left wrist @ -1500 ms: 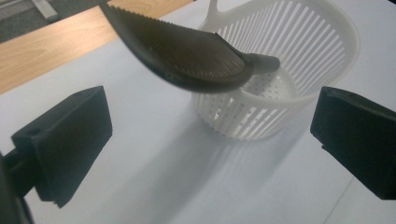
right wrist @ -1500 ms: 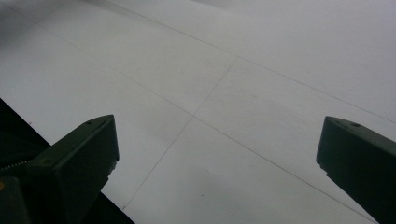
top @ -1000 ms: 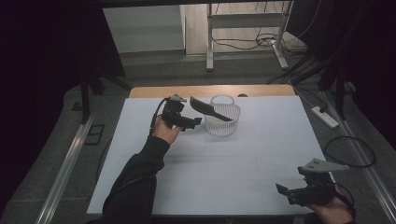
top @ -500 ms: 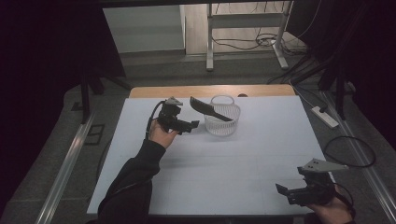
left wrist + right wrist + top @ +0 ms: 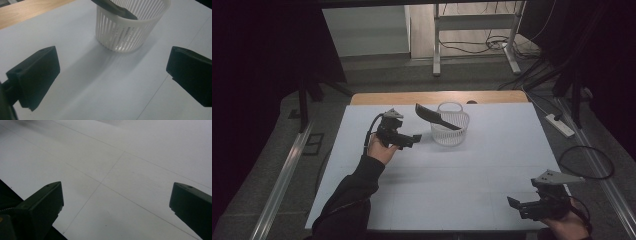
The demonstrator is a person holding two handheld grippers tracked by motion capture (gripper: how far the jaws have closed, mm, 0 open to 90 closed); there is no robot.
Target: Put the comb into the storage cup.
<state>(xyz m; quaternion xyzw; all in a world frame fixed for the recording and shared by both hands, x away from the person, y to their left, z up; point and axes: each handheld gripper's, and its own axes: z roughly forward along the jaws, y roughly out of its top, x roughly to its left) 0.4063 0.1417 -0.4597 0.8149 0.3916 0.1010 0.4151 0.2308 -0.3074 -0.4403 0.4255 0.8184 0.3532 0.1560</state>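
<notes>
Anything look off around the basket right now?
The black comb lies slanted across the white basket rim, one end jutting out past it rather than dropped inside. The basket stands upright; nothing spilled or broken.

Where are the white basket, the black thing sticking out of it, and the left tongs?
white slotted basket (image 5: 450, 131), high view, front wall.
black utensil (image 5: 432, 116), high view, its handle.
left tongs (image 5: 415, 138), high view, between the tips.

The left gripper (image 5: 411, 140) has drawn back toward 7 o'clock, away from the white slatted plastic basket (image 5: 451, 134).
</notes>
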